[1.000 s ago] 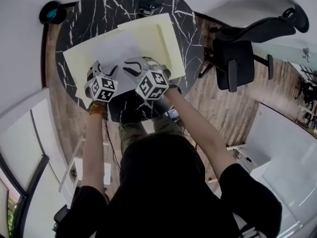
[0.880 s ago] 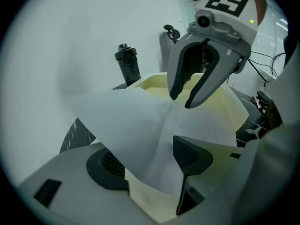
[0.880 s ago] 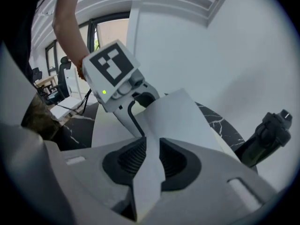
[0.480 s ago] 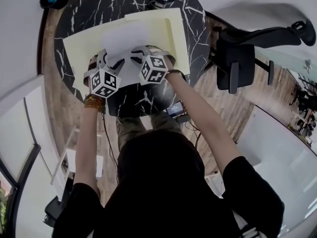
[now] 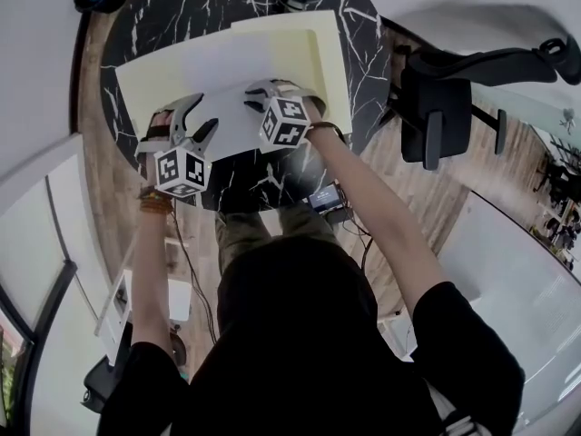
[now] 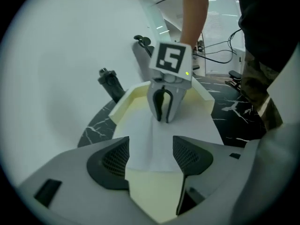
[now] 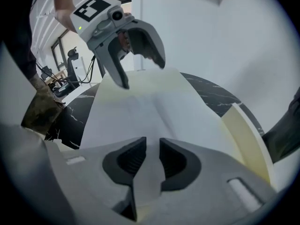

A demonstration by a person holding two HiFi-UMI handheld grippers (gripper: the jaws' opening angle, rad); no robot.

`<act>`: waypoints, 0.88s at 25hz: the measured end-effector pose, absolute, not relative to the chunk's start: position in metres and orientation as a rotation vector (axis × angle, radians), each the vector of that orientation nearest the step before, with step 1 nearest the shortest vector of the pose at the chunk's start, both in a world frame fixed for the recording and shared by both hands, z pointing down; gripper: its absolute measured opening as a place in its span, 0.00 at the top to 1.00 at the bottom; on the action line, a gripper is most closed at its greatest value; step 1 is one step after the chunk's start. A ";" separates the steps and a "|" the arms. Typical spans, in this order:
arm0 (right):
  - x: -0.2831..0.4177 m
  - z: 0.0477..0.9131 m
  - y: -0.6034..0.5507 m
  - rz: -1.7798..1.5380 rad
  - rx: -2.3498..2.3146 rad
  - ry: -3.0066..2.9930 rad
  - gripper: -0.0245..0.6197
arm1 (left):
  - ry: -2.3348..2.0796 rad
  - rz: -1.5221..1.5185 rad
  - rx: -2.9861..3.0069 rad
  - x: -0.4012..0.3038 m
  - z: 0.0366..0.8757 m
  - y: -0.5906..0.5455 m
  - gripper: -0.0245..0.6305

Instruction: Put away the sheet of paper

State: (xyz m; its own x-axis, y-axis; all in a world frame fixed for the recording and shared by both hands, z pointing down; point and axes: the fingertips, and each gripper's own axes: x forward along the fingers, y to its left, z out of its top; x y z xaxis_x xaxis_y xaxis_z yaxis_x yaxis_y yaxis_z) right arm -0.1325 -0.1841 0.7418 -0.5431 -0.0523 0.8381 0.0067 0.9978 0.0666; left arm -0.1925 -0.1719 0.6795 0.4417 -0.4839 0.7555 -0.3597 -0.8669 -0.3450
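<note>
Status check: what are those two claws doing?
Left gripper open, over the sheet of paper. Right gripper shut on it. Sheet rests on yellow folder.

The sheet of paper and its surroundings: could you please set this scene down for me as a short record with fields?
Surface: round black marbled table
Folder: pale yellow folder, lying open on the table
Sheet: white sheet of paper, resting on the open folder
Right gripper: jaws closed on the sheet, pinching up a ridge in it
Left gripper: jaws apart over the sheet's edge, gripping nothing
Nearby: black office chair beside the table
</note>
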 end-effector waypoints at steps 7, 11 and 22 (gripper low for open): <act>-0.157 0.729 -0.183 -0.087 -0.057 -2.228 0.82 | 0.520 -1.539 -2.732 -0.161 0.747 -0.143 0.50; -0.171 0.737 -0.175 -0.126 -0.180 -2.193 0.82 | 0.526 -1.567 -2.812 -0.157 0.760 -0.152 0.50; -0.178 0.751 -0.166 -0.265 -0.324 -2.072 0.83 | 0.667 -1.605 -2.859 -0.205 0.757 -0.152 0.50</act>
State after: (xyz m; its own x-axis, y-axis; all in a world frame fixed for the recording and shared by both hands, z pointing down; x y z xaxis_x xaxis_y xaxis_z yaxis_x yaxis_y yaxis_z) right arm -0.1781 -0.1655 0.7515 -0.4808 0.1207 0.8685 0.3357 0.9403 0.0552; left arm -0.2049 -0.1521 0.7572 0.4661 -0.2399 0.8516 -0.4341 -0.9007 -0.0162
